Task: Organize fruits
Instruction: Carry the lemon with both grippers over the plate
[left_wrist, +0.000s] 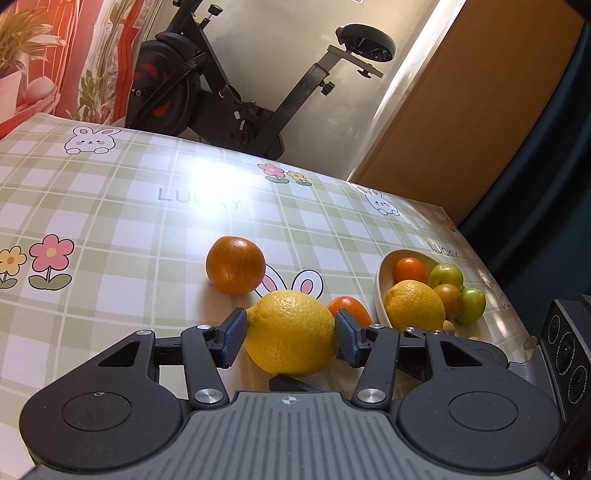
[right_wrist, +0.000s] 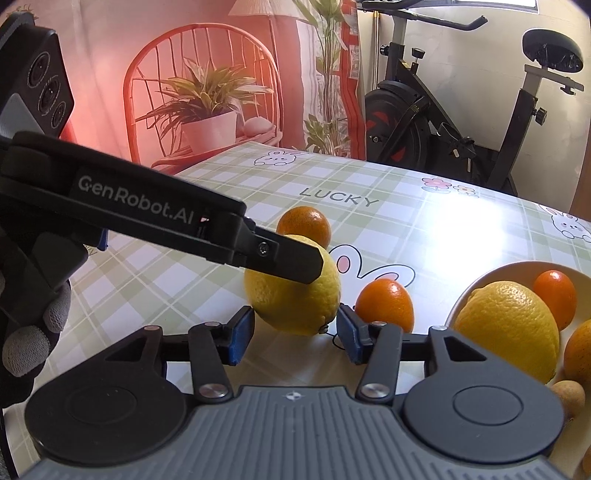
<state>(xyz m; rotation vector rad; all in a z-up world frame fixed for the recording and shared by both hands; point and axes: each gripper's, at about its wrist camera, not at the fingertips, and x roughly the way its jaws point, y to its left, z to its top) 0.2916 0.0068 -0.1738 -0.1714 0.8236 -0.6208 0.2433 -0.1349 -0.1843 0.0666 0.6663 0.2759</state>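
**Lemon clamped on the desk, bowl waiting to one side**

The lemon (left_wrist: 290, 332) is held between the blue pads (left_wrist: 233, 341) of the left claw (left_wrist: 290, 341), which are pressed against its two sides; it appears to rest on the checked desk (left_wrist: 129, 221), so the grip seems to have been taken before any lift. In the right wrist view the same lemon (right_wrist: 291, 299) is seen just ahead of the right claw (right_wrist: 295, 330), whose jaws stand apart with no pad pressing on the fruit. The left claw's finger is seen laid across the top of the lemon there. The right claw is judged to have been kept clear so that the fruit is left to the left claw alone.

Just beyond the lemon, a small tangerine (left_wrist: 349, 308) lies on the desk, partly hidden by it. To the right, a pale bowl (left_wrist: 384, 291) is already loaded with a second lemon (left_wrist: 413, 306), another tangerine (left_wrist: 410, 269) and several small green and brownish fruits (left_wrist: 445, 275), which suggests it is the collecting place. Farther off, an orange (left_wrist: 235, 265) sits alone and is still to be gathered. An exercise bike (left_wrist: 229, 81) stands behind the desk.
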